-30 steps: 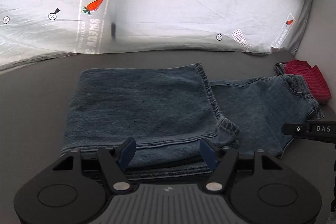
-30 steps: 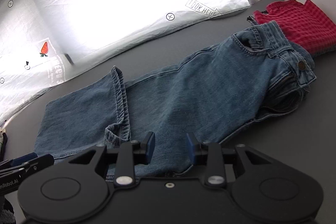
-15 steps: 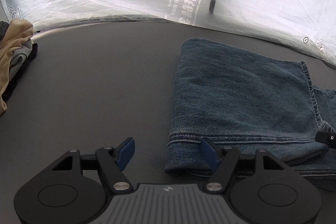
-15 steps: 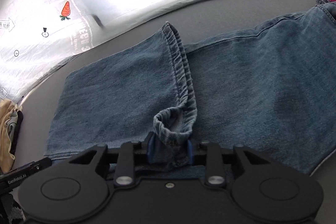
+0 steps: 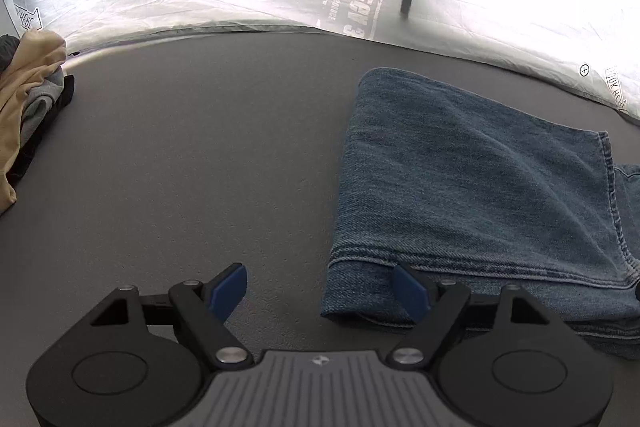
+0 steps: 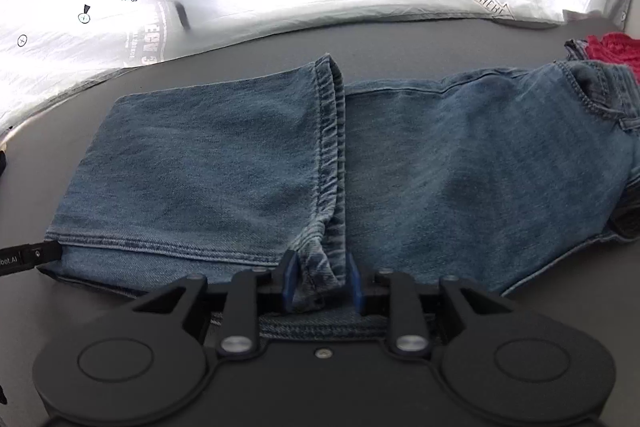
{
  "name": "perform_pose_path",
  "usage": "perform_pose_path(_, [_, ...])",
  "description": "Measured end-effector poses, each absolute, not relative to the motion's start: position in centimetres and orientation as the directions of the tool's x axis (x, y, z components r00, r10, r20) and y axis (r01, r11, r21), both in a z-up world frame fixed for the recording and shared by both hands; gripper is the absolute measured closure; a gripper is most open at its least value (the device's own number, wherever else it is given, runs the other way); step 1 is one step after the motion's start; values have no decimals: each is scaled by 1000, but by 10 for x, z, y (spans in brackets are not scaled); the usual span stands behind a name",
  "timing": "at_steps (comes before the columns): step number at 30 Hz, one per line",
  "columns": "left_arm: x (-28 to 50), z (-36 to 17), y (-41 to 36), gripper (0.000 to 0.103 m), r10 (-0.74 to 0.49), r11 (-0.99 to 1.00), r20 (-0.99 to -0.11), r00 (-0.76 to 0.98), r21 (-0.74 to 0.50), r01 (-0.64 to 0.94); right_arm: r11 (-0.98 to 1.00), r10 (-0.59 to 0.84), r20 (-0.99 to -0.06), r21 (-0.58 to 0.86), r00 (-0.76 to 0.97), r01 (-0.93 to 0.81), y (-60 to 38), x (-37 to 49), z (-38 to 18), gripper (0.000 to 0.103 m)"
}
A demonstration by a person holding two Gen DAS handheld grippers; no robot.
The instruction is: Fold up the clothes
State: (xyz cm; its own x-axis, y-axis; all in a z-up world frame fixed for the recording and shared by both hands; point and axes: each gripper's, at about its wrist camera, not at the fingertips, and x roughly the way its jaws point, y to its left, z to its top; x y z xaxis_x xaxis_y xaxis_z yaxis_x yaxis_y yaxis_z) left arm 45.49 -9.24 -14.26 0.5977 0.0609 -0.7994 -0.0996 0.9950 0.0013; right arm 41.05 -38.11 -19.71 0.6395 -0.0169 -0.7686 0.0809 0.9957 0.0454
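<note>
- So far the jeans [image 6: 400, 163] lie on the grey table [image 5: 200, 167], legs folded once onto the thighs.
- Left gripper [image 5: 320, 291] is opening, empty, at the fold's corner at 4 o'clock.
- Right gripper [image 6: 322, 281] is opening around the hem [image 6: 334, 163] at 6 o'clock.
- Another fold toward the waistband at 2 o'clock probably remains.

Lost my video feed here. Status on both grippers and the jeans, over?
Left gripper jaws opening, straddling the folded corner of the jeans, no grip. Right gripper jaws opening around the leg hem. Nothing in the way.
</note>
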Motion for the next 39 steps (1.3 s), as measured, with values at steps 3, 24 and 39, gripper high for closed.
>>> perform_pose_path(3, [446, -130, -98, 18, 25, 999, -783, 621, -5, -46, 986, -165, -745, -104, 646, 131, -378, 396, -187, 68])
perform_pose_path(24, [394, -98, -250, 7, -384, 848, -762, 521, -67, 526, 847, -366, -712, 11, 599, 531, -405, 218, -168, 40])
perform_pose_path(39, [433, -79, -304, 3, -190, 967, -791, 582, -47, 252, 862, -144, -728, 240, 671, 446, -570, 296, -197, 19])
